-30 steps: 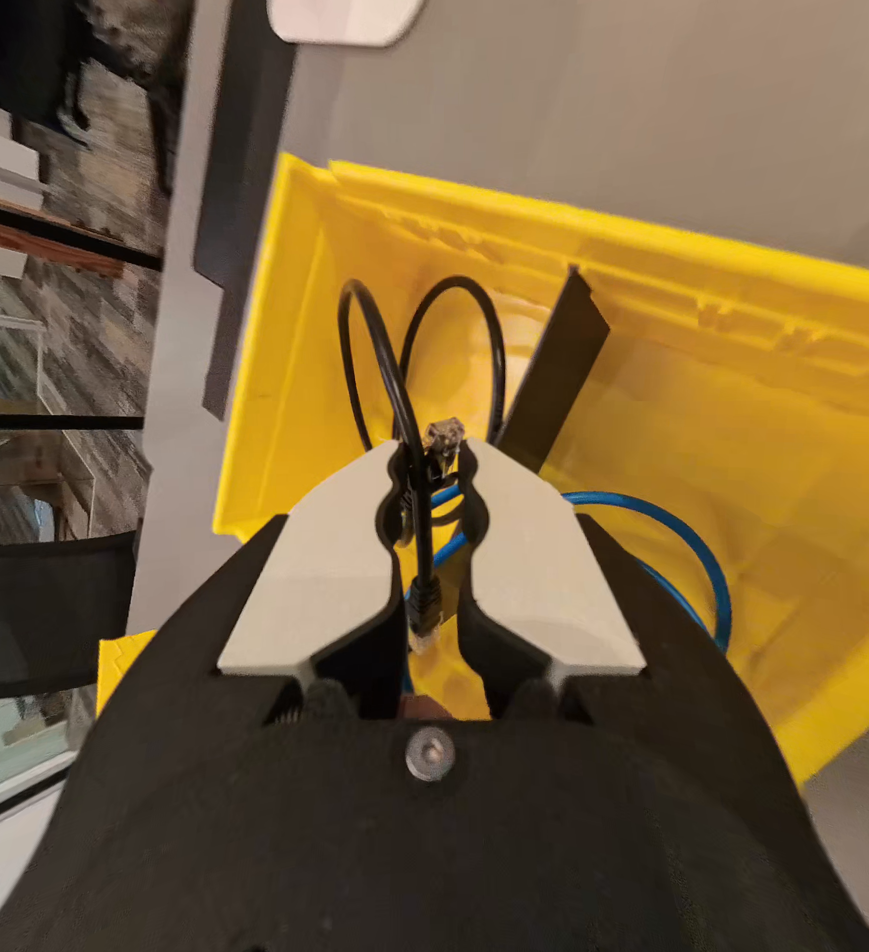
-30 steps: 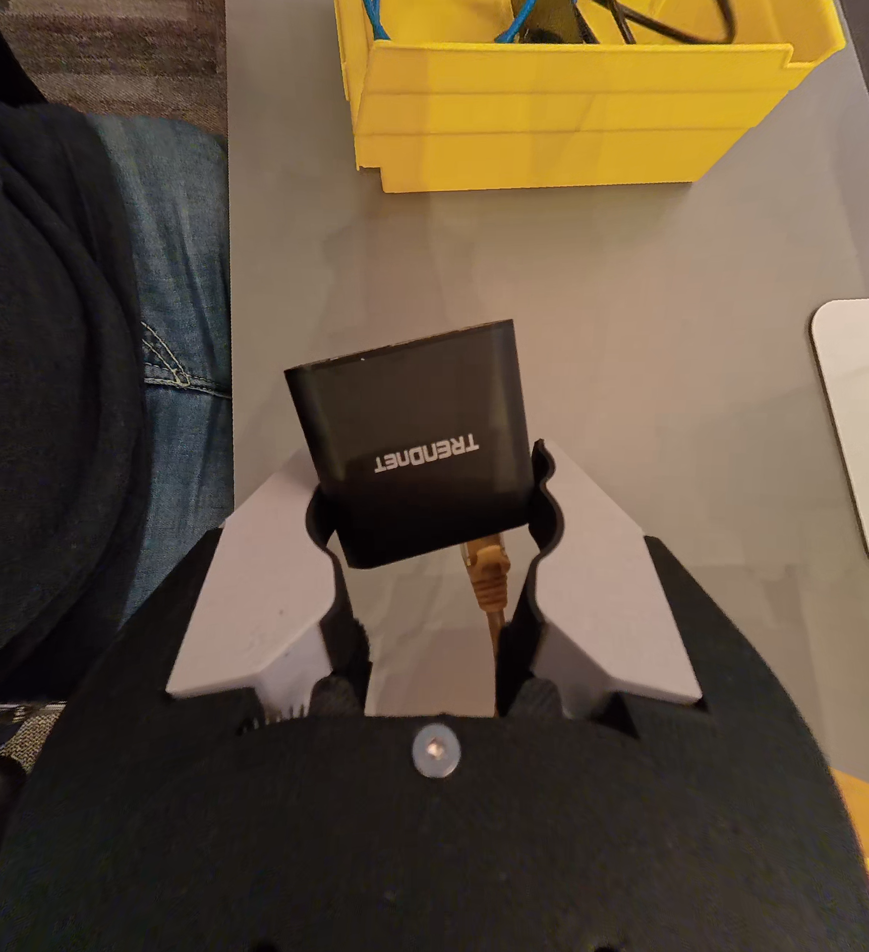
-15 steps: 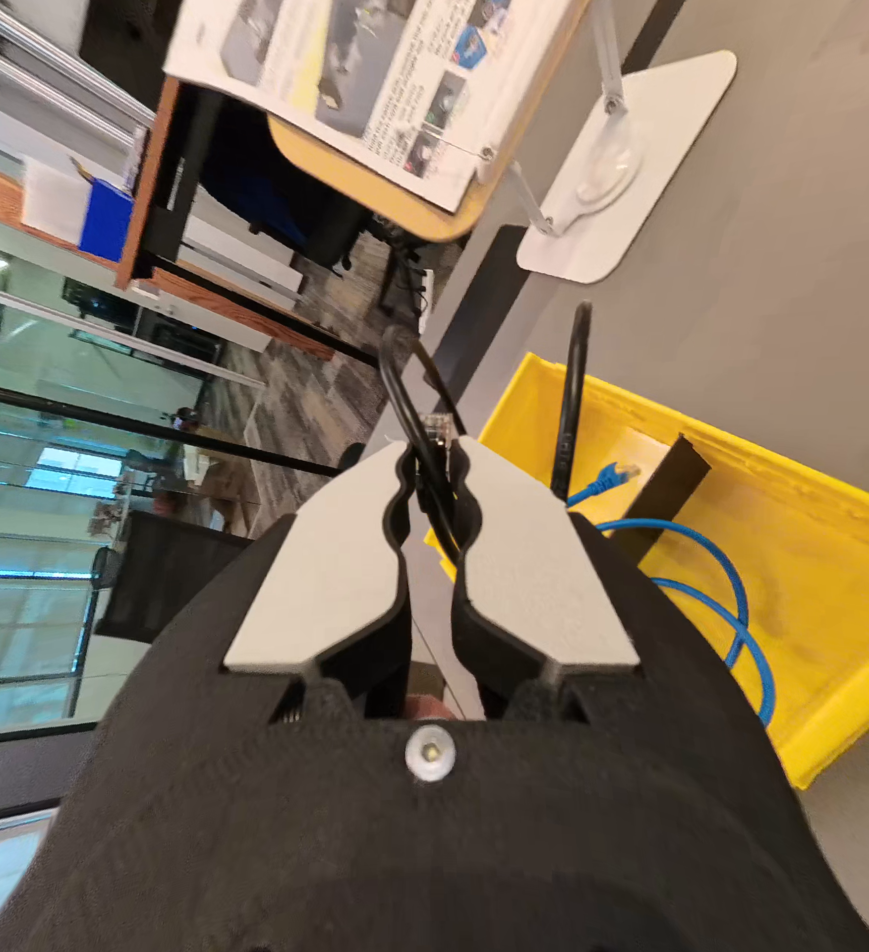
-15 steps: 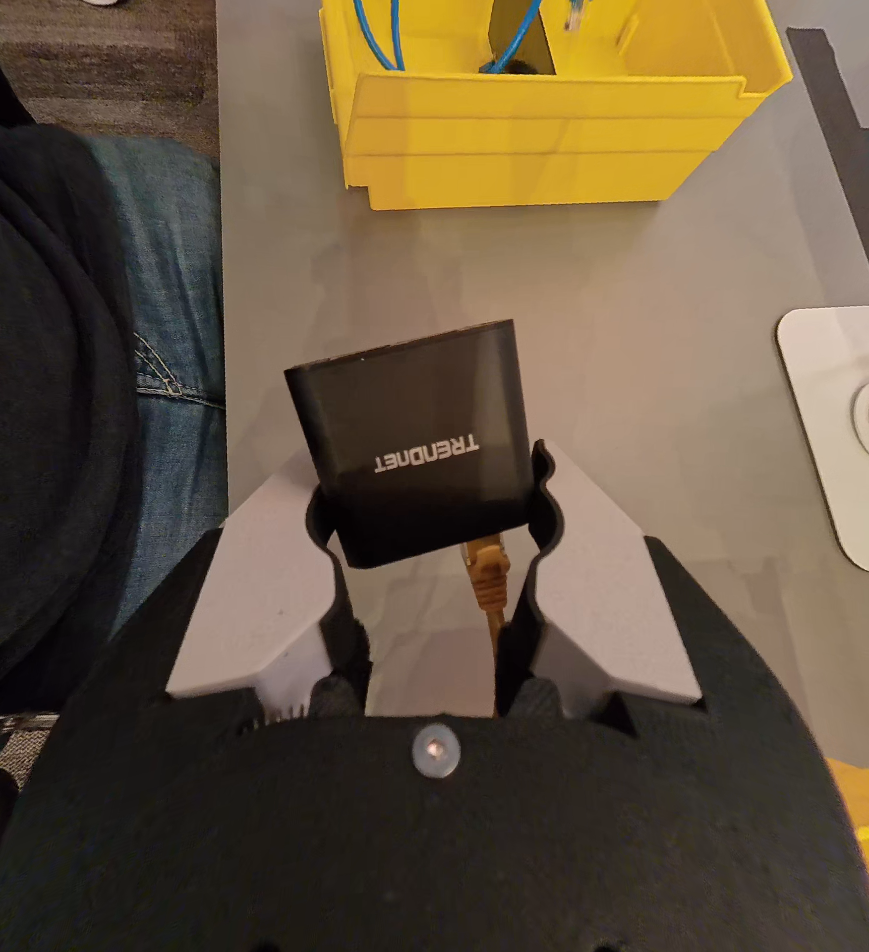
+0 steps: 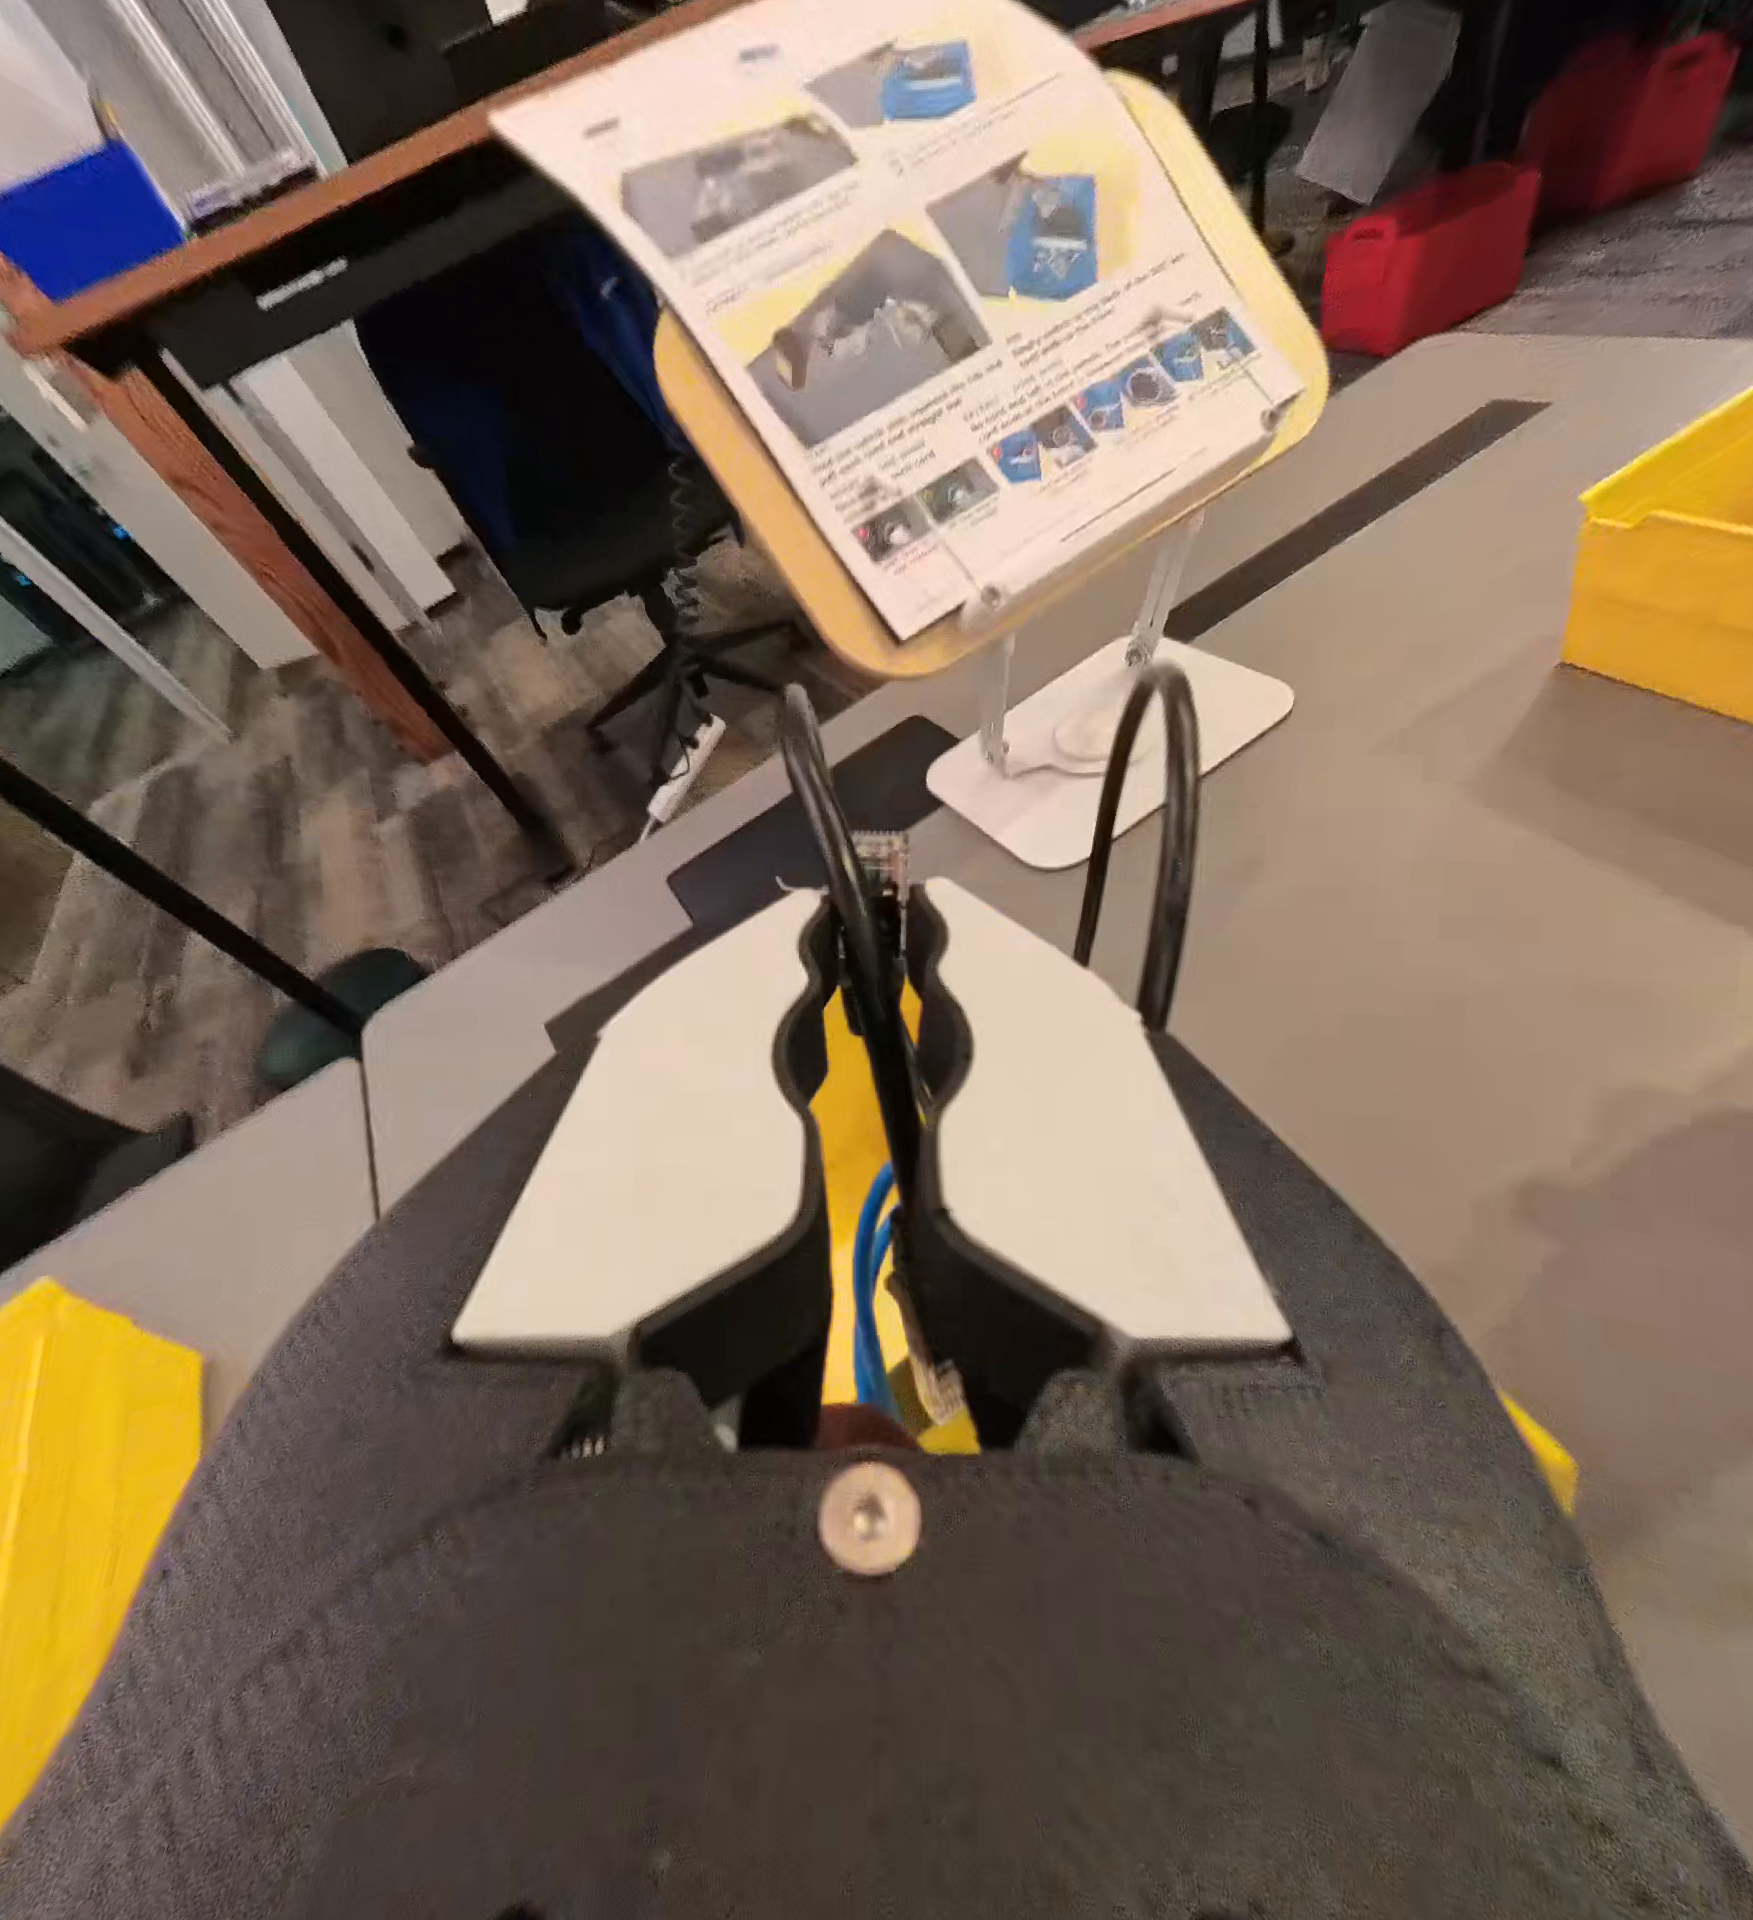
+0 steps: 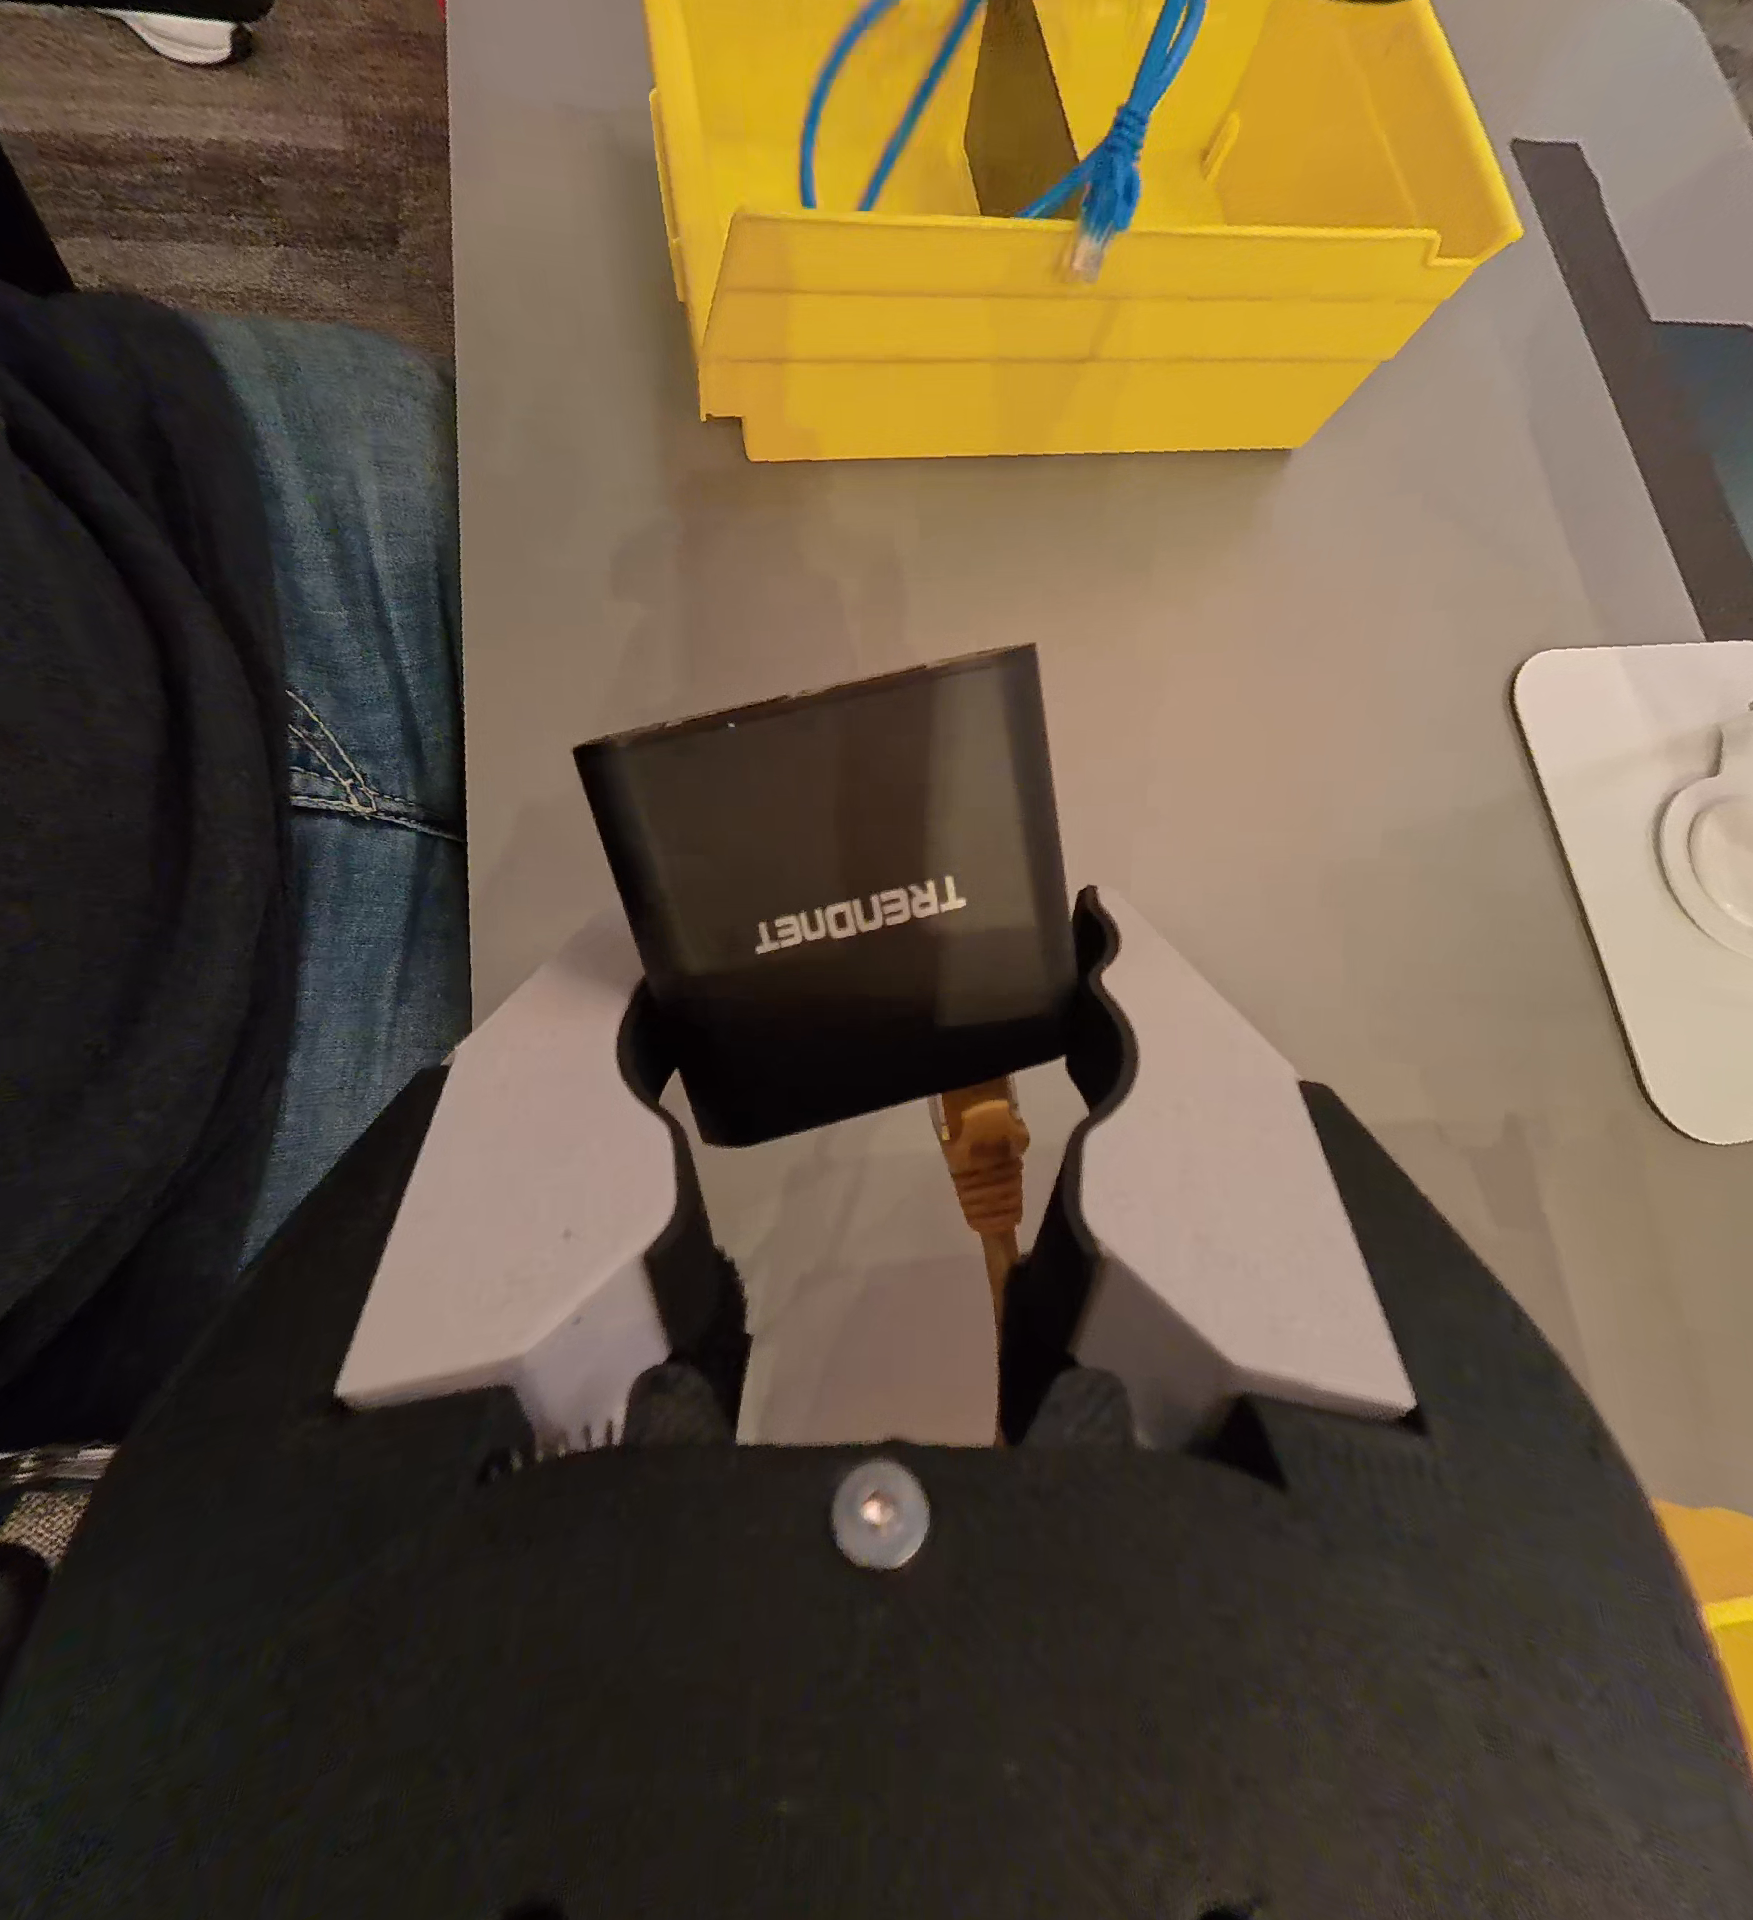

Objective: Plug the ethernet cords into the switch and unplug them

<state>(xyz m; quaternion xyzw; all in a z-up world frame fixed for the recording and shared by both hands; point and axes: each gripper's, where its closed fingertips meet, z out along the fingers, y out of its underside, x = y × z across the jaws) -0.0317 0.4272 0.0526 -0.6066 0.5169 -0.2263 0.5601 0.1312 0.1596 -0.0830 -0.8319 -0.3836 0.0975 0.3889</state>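
Pinching a black ethernet cord (image 5: pixel 856 935) just behind its clear plug (image 5: pixel 882 857), the left gripper (image 5: pixel 877 920) has its two grey fingers (image 5: pixel 685 1153) drawn nearly together, so the plug pokes out past the fingertips and points away from the camera. The cord arches up ahead of the tips, and a second loop of it (image 5: pixel 1158 821) curves over to the right and drops behind the right finger. Through the narrow slot between the fingers a blue cord (image 5: pixel 872 1288) and a patch of yellow bin show below.

Over on the other side, the right gripper (image 6: pixel 867 1013) is clamped on the black switch (image 6: pixel 830 862), its jaws set wide and pressing the near corners of the box. The switch sticks forward from the tips, tilted a little, held above the grey table (image 6: pixel 1215 603). An orange cord (image 6: pixel 986 1164) is plugged into the near face of the switch, toward the right finger, and runs back into the gripper's body.

Farther out on the table stands a yellow bin (image 6: pixel 1059 343) with a dark divider, and a blue cord (image 6: pixel 1111 177) hangs its plug over the front wall. To the right sits the white base (image 6: pixel 1620 831) of a stand, and the left wrist view shows that stand carrying a tilted board with a printed sheet (image 5: pixel 955 312). A person's jeans-clad leg (image 6: pixel 363 675) lies along the table's left edge.
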